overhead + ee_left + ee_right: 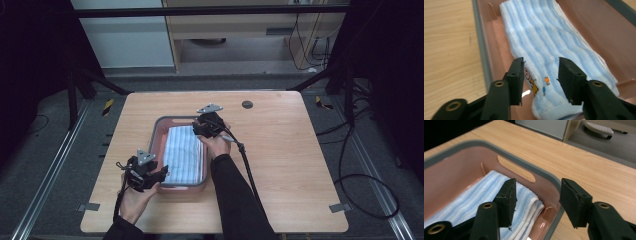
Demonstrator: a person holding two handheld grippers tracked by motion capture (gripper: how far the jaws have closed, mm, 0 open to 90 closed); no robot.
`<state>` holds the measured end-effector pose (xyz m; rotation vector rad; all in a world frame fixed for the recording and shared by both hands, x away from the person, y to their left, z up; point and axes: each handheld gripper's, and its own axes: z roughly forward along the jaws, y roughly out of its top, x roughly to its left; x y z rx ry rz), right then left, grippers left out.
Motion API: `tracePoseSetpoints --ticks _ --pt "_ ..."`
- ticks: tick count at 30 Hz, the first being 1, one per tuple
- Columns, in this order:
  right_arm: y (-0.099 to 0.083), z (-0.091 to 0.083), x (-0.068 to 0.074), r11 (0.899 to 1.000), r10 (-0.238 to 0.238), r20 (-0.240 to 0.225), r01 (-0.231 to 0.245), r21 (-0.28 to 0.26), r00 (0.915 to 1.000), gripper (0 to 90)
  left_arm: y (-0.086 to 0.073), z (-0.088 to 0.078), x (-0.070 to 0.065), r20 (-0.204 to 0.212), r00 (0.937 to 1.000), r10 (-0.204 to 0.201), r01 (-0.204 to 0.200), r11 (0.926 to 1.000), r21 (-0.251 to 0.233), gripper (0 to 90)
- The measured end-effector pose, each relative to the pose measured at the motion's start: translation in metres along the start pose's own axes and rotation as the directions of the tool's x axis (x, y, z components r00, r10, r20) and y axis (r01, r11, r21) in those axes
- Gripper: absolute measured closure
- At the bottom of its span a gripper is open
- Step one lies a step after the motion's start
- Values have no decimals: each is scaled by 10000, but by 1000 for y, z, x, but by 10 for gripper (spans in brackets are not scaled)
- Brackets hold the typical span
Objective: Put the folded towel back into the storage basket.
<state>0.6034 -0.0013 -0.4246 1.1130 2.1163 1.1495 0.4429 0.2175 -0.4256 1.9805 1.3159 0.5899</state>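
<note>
High view: pink tray [159, 145] with striped towel [184, 152] between 2 grippers, jaws spread.

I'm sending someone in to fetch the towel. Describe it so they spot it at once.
On the wooden table stands a pink tub with a grey rim, between the left gripper and the right gripper. The towel lies folded flat inside it: light blue and white stripes, with small cartoon pictures printed near one end.
</note>
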Motion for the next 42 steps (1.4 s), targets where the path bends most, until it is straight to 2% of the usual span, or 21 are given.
tracePoseSetpoints --ticks 3,7,13,16,23,28,29,32,36,40,42 --pt "3 -10 -5 9992 107 -2 -107 -379 9999 440 3 -6 4 -152 9999 -32 25 9991 -422 479" --pt "8 -28 -12 9962 311 -19 -311 -816 9995 386 9 -18 9 18 10000 -45 46 9948 -1019 413" --pt "8 -56 -26 9890 741 -74 -744 -1275 9972 303 14 -39 23 106 9999 -96 115 9810 -1935 337" --pt "5 -72 -36 9846 898 -27 -892 -1503 9960 275 13 -45 32 28 9998 -178 180 9751 -2211 307" --pt "-16 -107 -64 9773 1388 85 -1356 -1625 9903 210 6 -47 54 -39 9991 -411 392 9736 -2251 260" --pt "-39 -128 -86 9770 1571 334 -1504 -1514 9870 188 -1 -45 68 -527 9981 -328 209 9771 -2120 228" --pt "-43 -131 -89 9769 1585 336 -1518 -1504 9868 187 -3 -43 71 -620 9971 -431 292 9772 -2101 225" --pt "-60 -144 -101 9752 1686 448 -1600 -1526 9847 185 -8 -40 81 -827 9952 -524 354 9800 -1958 214" --pt "-86 -158 -115 9772 1712 652 -1610 -1387 9831 178 -16 -36 95 -1223 9920 -327 113 9850 -1724 204" --pt "-113 -168 -127 9761 1911 788 -1809 -1207 9784 175 -28 -31 111 -1351 9883 -710 506 9876 -1488 213" --pt "-124 -172 -134 9764 2005 914 -1914 -997 9754 174 -33 -29 118 -1523 9858 -700 500 9901 -1312 219"
